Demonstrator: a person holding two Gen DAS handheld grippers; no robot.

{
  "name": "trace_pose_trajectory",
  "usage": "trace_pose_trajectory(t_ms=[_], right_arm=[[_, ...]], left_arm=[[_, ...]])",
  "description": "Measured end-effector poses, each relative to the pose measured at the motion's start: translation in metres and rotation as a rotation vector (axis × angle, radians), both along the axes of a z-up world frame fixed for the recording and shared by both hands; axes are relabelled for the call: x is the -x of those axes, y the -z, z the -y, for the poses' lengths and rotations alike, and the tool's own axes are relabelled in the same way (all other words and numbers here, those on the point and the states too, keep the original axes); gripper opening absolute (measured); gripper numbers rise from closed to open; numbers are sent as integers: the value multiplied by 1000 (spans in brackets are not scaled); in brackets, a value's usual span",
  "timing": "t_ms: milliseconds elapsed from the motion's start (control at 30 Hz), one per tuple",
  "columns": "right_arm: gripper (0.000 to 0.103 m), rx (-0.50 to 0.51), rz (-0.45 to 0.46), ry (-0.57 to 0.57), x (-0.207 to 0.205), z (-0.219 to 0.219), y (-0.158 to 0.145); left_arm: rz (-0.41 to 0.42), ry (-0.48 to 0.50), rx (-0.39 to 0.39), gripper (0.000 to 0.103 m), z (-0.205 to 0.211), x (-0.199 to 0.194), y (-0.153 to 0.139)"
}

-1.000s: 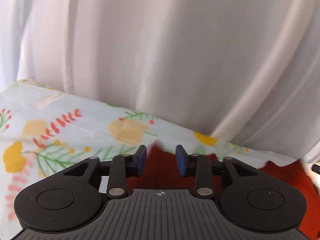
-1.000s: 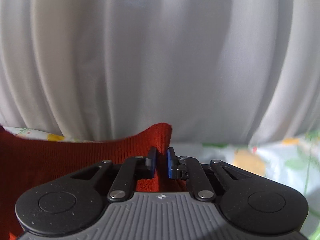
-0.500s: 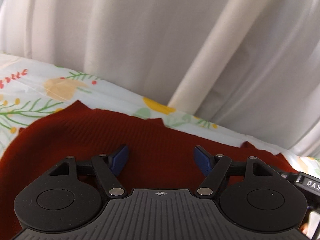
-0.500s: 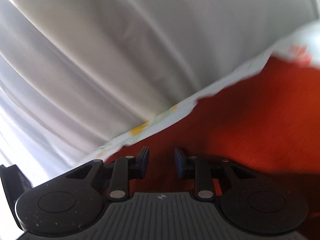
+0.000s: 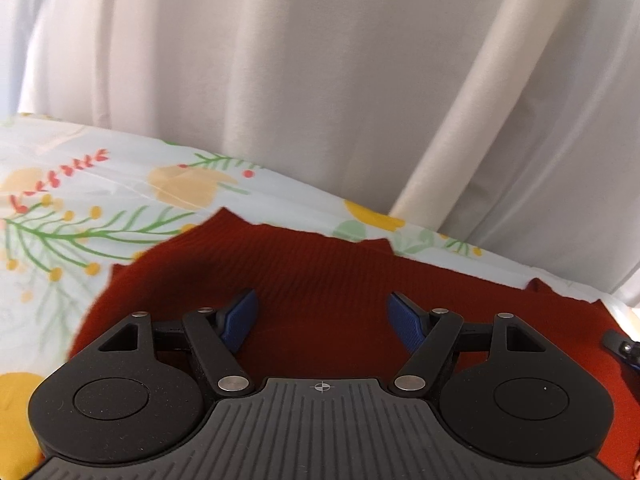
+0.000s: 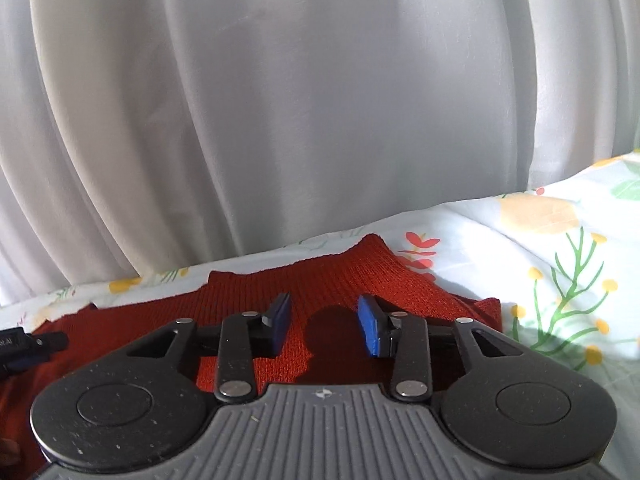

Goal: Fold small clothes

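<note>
A rust-red ribbed knit garment [image 5: 320, 272] lies flat on a floral sheet [image 5: 80, 208]. My left gripper [image 5: 322, 314] hovers over it, jaws wide open, blue pads apart and holding nothing. In the right wrist view the same red garment [image 6: 320, 292] lies under my right gripper [image 6: 324, 322], whose jaws are opening with only flat cloth below them and nothing pinched. The garment's near part is hidden behind both gripper bodies. The right gripper's tip [image 5: 624, 350] shows at the left view's right edge, the left gripper's tip [image 6: 28, 346] at the right view's left edge.
White pleated curtains [image 5: 320, 80] hang right behind the far edge of the sheet and fill the upper half of both views, curtains [image 6: 280, 100]. Bare floral sheet [image 6: 560, 264] extends to the right of the garment.
The right gripper let go of the raised red cloth and opened as it sank. The left gripper's jaws spread wide and lowered over the garment, which now lies flat.
</note>
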State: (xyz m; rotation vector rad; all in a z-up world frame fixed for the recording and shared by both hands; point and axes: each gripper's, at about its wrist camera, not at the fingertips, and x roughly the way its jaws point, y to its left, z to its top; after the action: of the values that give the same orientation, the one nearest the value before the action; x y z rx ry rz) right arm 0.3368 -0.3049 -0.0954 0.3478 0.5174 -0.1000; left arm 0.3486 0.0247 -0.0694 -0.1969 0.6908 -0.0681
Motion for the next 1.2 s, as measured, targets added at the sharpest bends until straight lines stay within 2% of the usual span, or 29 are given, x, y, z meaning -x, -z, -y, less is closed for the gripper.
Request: trace_pose_trajectory(t_ms=[100,167,200,267,367,500,633,733,900,1033,1067,1133,1200], right_arm=[[36,27,-21,17,0,-3,-1],[36,88,-49,33,8,-10,-10],[36,135,-65,43,10,-15,-11],[35,205,-94,62,21,-20,-15],[35,158,-88,59,58,-11,-27],[35,36,-114,65,113,2,-33],[35,-66,-112,38,156,3,-31],[35,-113,-127,23,169,2,-30],[35,-188,-141,28,177,8,-26],[35,-216,-135,-5,183,5,-28],[35,-223,-131,-16,185,4,-29],[35,-244,-129,-38,185,1,-31],[35,-262,-125,-62,183,-4,-31]], left_arm=[[7,-6,-25,73,-11,8,-5],[6,-41,-73,74,-21,17,-9],[-2,-53,-74,74,-29,22,-10],[-21,-78,-38,74,-51,34,-14],[-67,-165,10,79,-80,56,-18],[-121,-215,211,79,-110,96,-13],[-156,-198,332,79,-114,128,-7],[-190,-134,429,78,-115,142,-5],[-230,-106,539,73,-121,153,1],[-264,-123,783,68,-135,155,18],[-268,-124,814,68,-136,154,21],[-259,-135,790,62,-137,150,24],[-249,-153,799,60,-142,146,25]])
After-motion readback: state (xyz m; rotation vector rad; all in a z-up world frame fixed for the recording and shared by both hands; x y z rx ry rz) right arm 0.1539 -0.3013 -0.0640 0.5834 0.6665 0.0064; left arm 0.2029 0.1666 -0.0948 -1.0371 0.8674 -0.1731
